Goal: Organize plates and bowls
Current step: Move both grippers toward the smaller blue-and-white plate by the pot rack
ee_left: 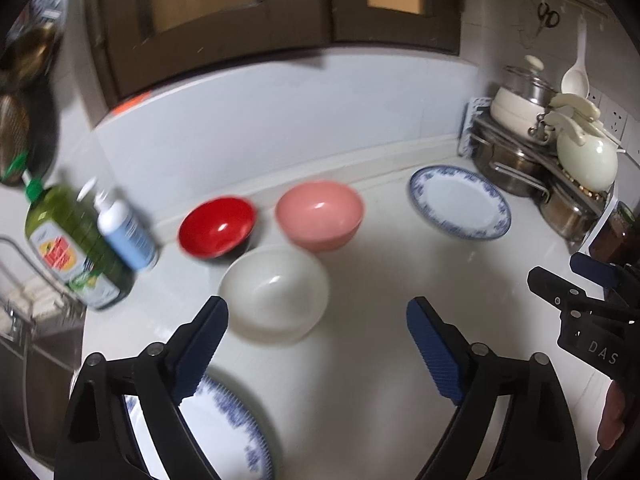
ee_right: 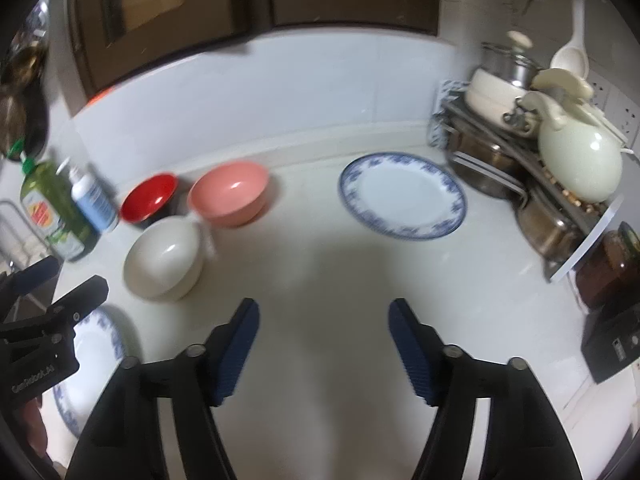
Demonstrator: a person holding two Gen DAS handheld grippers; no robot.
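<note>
White counter [ee_right: 320, 264], three bowls clustered, two blue-rimmed plates apart, both tongs released, empty.

Three bowls, upright and empty, clustered on pale counter: red bowl [ee_left: 216, 226] with dark exterior at rear left, pink bowl [ee_left: 319, 216] just beside it to the right, white bowl [ee_left: 275, 294] in front of both, whether touching cannot be told. Blue-rimmed white plate [ee_left: 460, 202] lying flat, well apart at right rear. Second blue-rimmed plate [ee_left: 224, 432] flat at near left edge.
</note>
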